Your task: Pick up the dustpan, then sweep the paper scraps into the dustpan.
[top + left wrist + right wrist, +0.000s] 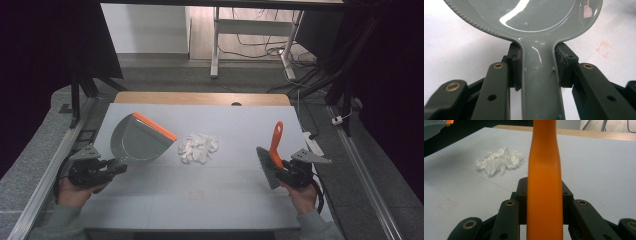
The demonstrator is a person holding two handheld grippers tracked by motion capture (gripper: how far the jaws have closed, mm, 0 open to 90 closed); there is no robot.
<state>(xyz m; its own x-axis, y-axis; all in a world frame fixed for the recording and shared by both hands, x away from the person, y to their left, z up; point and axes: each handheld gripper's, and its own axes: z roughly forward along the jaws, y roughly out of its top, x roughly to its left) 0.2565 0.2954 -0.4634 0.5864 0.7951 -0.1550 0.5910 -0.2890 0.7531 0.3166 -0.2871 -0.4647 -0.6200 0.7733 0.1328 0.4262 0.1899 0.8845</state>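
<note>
High view overhead; gripper views close, table-level.

In the left gripper view the dustpan is cut off by the top edge, its handle by the bottom. In the right gripper view the brush handle runs past both edges, bristles unseen. Individual paper scraps are indistinguishable.

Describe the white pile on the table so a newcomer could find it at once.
On the pale table, look midway between the grey dustpan in the left gripper and the orange-handled brush. The heap of crumpled white paper scraps lies there, the one loose thing nobody holds.
</note>
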